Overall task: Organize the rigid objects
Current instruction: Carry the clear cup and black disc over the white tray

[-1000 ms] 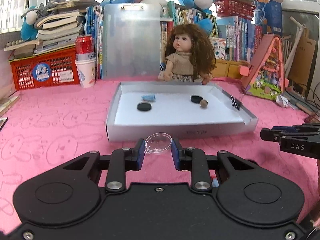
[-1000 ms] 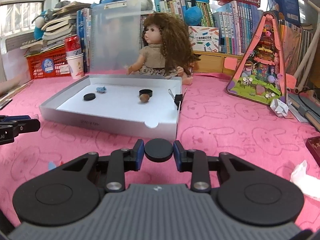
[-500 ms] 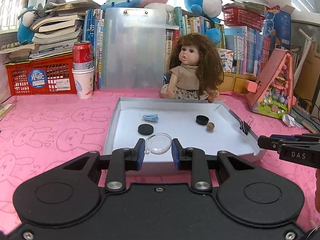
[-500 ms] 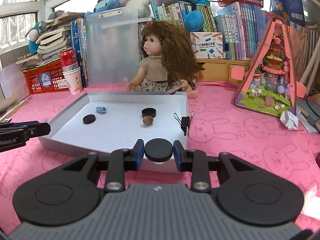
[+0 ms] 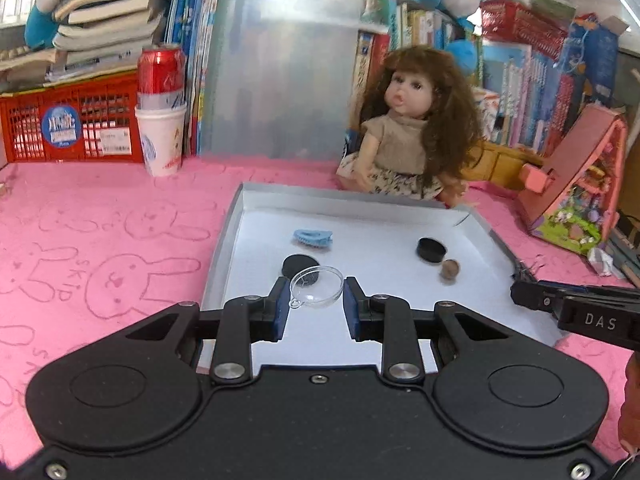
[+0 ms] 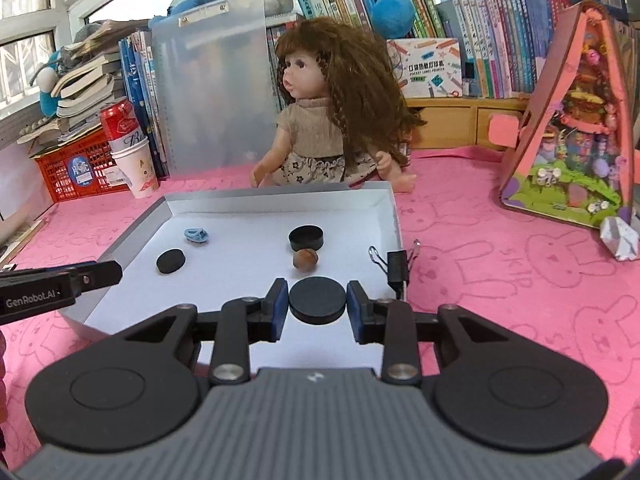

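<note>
The left claw (image 5: 316, 300) is closed on a clear round dish (image 5: 317, 285), pinched between its blue pads and held over the near left part of the white tray (image 5: 224, 256). The right claw (image 6: 317, 304) is closed on a black disc (image 6: 317, 300), held over the tray's near right part, close to the binder clip (image 6: 396, 266) clamped on the right rim. Inside the tray lie a flat black disc (image 6: 171, 261) towards the left wall, a blue hair clip (image 6: 197, 235) behind it, a thicker black puck (image 6: 306, 238) further right and a brown nut (image 6: 305, 259) just in front of the puck. The tray sits on the pink table (image 5: 100, 232), with a doll (image 6: 320, 120) seated at its far edge.
</note>
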The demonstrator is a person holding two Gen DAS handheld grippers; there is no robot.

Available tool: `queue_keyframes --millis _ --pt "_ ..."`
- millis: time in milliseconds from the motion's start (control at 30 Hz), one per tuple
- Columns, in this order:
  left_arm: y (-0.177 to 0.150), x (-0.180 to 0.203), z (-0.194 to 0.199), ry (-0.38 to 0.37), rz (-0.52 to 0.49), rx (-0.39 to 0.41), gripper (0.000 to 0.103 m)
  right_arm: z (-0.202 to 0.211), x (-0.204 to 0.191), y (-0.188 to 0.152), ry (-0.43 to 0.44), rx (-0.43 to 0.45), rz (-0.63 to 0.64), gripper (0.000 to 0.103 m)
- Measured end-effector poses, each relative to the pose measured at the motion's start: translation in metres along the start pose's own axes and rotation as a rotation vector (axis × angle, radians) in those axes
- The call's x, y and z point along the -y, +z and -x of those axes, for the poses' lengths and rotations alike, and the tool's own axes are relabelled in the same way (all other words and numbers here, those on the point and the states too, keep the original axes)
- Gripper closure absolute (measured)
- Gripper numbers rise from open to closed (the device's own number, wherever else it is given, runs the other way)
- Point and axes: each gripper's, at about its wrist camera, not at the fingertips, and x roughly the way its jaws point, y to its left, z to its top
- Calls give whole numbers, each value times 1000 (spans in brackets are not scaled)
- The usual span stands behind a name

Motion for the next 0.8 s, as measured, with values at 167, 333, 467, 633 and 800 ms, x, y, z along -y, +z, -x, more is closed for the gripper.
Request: queue_keyframes --millis 167,333,467,633,800 --pt "1 2 -17 18 -25 -9 76 -20 -1 4 3 -20 -5 67" --pt "4 2 -33 28 -10 -29 76 -38 -5 7 -1 -35 13 67" --pt "7 -2 -43 41 7 -43 76 -48 -6 9 1 -49 21 67" --pt "8 -8 -55 51 34 -70 76 -60 -5 9 0 -73 16 67" --pt "6 -12 -59 60 31 -78 76 -65 -5 9 -6 -81 13 67"
